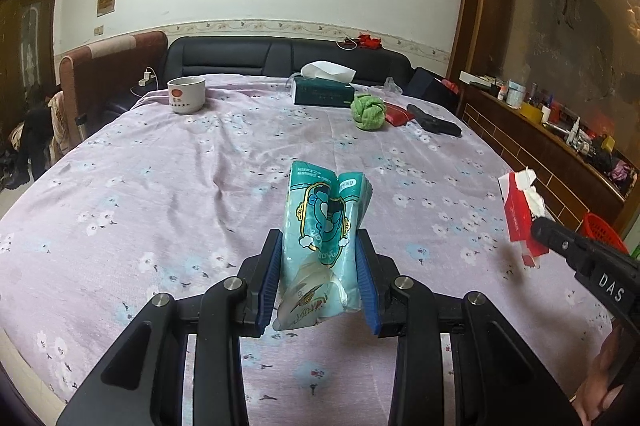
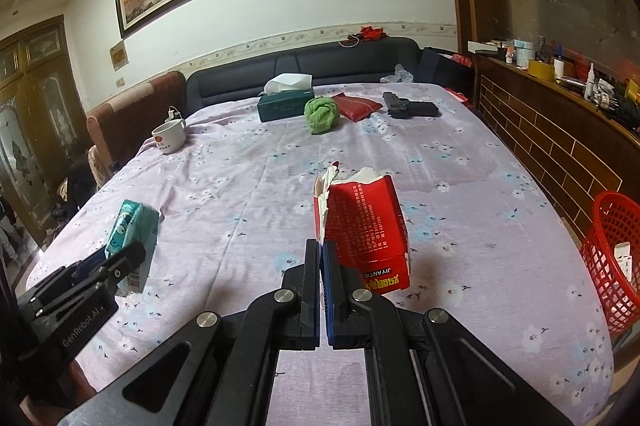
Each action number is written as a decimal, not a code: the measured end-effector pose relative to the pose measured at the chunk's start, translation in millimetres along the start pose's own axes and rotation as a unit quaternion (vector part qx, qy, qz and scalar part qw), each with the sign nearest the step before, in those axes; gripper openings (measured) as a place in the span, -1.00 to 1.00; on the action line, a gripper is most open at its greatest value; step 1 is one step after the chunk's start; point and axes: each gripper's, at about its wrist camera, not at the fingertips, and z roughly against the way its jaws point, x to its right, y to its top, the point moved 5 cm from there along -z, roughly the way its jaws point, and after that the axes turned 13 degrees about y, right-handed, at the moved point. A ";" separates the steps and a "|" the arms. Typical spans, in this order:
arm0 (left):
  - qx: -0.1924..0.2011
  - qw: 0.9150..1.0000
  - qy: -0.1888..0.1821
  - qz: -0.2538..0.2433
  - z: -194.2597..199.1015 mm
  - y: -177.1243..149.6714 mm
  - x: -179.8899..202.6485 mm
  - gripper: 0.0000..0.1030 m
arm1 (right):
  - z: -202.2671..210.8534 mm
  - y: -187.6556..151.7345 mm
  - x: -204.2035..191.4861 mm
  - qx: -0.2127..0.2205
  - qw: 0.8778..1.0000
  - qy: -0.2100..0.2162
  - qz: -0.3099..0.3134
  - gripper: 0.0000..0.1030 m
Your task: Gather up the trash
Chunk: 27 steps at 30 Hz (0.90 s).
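Observation:
My left gripper [image 1: 318, 246] is shut on a teal tissue packet [image 1: 324, 222], held upright above the purple flowered tablecloth [image 1: 160, 186]; the right wrist view shows this teal tissue packet [image 2: 134, 230] at the left, in the left gripper [image 2: 120, 262]. My right gripper [image 2: 321, 250] is shut on the torn edge of an opened red carton [image 2: 366, 222], lifted over the cloth. In the left wrist view, the red carton [image 1: 520, 210] hangs at the right edge, at the tip of the right gripper [image 1: 538, 226]. A red mesh basket [image 2: 612, 258] stands past the table's right edge.
Further back on the table are a white mug [image 2: 170, 137], a green tissue box [image 2: 285, 104], a green cloth ball [image 2: 321, 114], a red pouch [image 2: 357, 105] and a black pistol-shaped object [image 2: 408, 109]. A dark sofa [image 2: 304, 66] lies behind, and a cluttered wooden shelf [image 2: 560, 78] at right.

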 end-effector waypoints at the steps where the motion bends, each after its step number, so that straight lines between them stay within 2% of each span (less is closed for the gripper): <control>1: -0.001 1.000 0.000 0.002 0.2 0.0 -1.5 -0.34 | -0.6 -0.4 -0.7 -0.001 1.000 0.000 0.001 -0.96; 12: 0.000 1.000 0.002 0.006 0.3 -0.6 -5.4 -0.33 | -0.6 -1.4 -5.3 -0.001 1.000 0.002 0.006 -0.96; 27: -0.005 1.000 0.007 -0.013 -4.1 -1.7 7.8 -0.33 | 8.1 -0.2 4.7 0.006 1.000 0.009 -0.012 -0.96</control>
